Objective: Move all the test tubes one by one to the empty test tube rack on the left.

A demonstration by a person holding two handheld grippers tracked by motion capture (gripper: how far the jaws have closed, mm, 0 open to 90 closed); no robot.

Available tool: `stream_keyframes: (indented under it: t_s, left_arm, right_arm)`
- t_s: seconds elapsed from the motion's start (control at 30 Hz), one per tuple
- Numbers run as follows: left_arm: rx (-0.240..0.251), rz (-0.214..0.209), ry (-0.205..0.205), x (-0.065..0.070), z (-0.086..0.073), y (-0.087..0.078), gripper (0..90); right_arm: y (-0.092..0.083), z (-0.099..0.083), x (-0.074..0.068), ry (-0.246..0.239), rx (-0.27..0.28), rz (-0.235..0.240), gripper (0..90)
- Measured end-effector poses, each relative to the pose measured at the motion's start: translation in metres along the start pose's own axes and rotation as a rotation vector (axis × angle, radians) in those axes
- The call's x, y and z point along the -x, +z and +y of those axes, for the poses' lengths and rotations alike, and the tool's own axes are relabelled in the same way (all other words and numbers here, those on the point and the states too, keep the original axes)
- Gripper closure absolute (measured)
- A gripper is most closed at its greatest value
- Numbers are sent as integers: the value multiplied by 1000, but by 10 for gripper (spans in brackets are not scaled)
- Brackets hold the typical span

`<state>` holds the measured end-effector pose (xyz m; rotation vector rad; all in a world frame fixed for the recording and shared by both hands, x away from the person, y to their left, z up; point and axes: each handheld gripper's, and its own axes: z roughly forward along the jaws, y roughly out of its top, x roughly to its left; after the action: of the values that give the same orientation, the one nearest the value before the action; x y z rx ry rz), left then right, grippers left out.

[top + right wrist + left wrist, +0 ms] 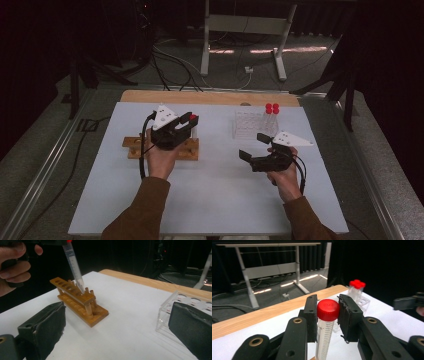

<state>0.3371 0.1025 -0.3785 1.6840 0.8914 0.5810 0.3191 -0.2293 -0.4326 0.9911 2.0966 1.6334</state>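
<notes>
The left gripper (191, 120) is clamped on a clear tube with a red cap (328, 309); in the left gripper view the two black jaws press on the cap from both sides, and the marked body of the tube hangs down between them. In the high view this gripper is at about 9 o'clock from the middle of the white table (210, 200), just above the wooden rack (134, 148). In the right gripper view the tube is tilted, and its pointed tip is at one of the end holes in the top bar of the rack, the end nearer to this camera; whether the tip is already inside the hole, I cannot tell. The right gripper (254, 147) is at about 3 o'clock, and its jaws stand wide apart with nothing between them. The clear plastic rack (248, 125) is at about 1 o'clock, near the right gripper, and two other red-capped tubes (271, 108) stand upright in its far right corner.
</notes>
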Motion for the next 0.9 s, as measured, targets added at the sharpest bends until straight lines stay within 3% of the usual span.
stream_keyframes:
  t_s: [0.47, 0.9]
  left_arm:
    - [-39, 58, -11, -16, -14, -2, 706]
    - [-99, 73, -40, -23, -44, 6, 705]
  right_arm:
    - [-2, 0, 2, 12, 9, 13, 8]
    - [-2, 0, 1, 7, 8, 20, 9]
